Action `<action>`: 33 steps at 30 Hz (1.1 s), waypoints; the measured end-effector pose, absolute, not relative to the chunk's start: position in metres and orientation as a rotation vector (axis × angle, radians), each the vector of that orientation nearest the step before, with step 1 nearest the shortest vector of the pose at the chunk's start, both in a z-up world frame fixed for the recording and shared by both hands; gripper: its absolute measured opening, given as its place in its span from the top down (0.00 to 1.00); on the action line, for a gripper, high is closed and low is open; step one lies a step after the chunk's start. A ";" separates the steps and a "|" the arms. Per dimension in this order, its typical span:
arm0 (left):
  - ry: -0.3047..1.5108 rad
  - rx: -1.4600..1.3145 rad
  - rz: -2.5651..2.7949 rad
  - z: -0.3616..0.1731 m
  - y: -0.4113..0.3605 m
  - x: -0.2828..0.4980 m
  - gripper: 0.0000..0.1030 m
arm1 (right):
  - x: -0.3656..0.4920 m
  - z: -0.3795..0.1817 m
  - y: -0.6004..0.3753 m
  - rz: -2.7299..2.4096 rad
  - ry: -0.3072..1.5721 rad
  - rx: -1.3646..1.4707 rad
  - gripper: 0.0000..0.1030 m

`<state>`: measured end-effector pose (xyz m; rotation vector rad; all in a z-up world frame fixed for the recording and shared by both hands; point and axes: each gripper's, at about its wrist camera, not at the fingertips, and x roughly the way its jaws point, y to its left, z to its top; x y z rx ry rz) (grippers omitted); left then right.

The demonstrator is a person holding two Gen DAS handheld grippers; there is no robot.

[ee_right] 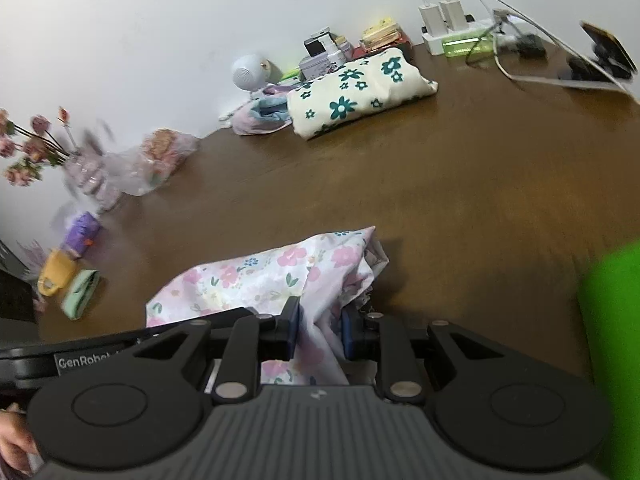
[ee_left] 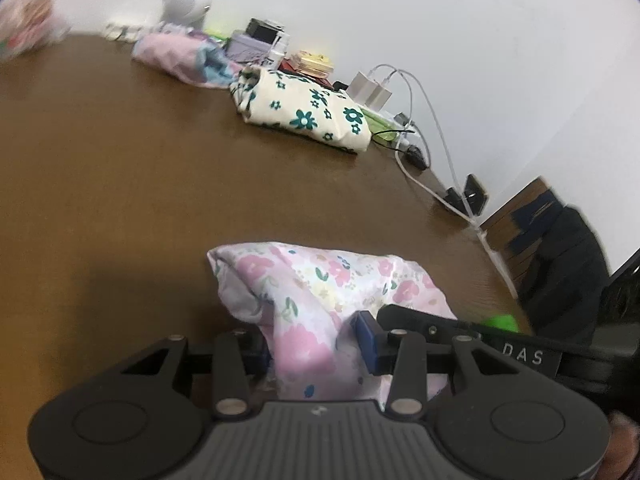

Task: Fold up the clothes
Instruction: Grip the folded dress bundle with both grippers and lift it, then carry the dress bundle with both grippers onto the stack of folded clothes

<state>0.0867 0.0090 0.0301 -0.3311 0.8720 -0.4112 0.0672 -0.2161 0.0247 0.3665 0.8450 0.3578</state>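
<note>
Cloth fills the gap of both pairs of jaws: a pale garment printed with pink flowers is gripped at two places, one by each gripper. In the left wrist view, the left gripper has its jaws fairly narrow and clamped on a thick bunch of the fabric, which rises between the blue pads and spreads forward onto the brown table. The fabric bulges ahead of the jaws in a rounded, puffy heap, its far edge resting on the table. The other gripper's black finger crosses in from the right, just beside the left jaw and touching the same cloth.

In the right wrist view, the right gripper has its jaws narrower, pinched on a thinner fold of the garment. From there the cloth fans out ahead and to the left, with a crumpled corner sticking up just beyond the right pad.

Farther back on the table, well apart from the held garment, lies a folded cream cloth with teal flowers, and beyond it a pink and blue bundle near the wall.
</note>
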 end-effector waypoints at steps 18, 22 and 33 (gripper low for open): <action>0.830 -0.347 -0.380 0.024 0.025 0.181 0.46 | 0.174 0.017 -0.199 0.213 0.861 0.383 0.78; 0.841 -0.388 -0.374 0.020 0.030 0.187 0.38 | 0.180 0.016 -0.202 0.226 0.866 0.393 0.78; 0.848 -0.512 -0.425 0.020 0.028 0.213 0.75 | 0.210 0.003 -0.232 0.254 0.936 0.635 0.88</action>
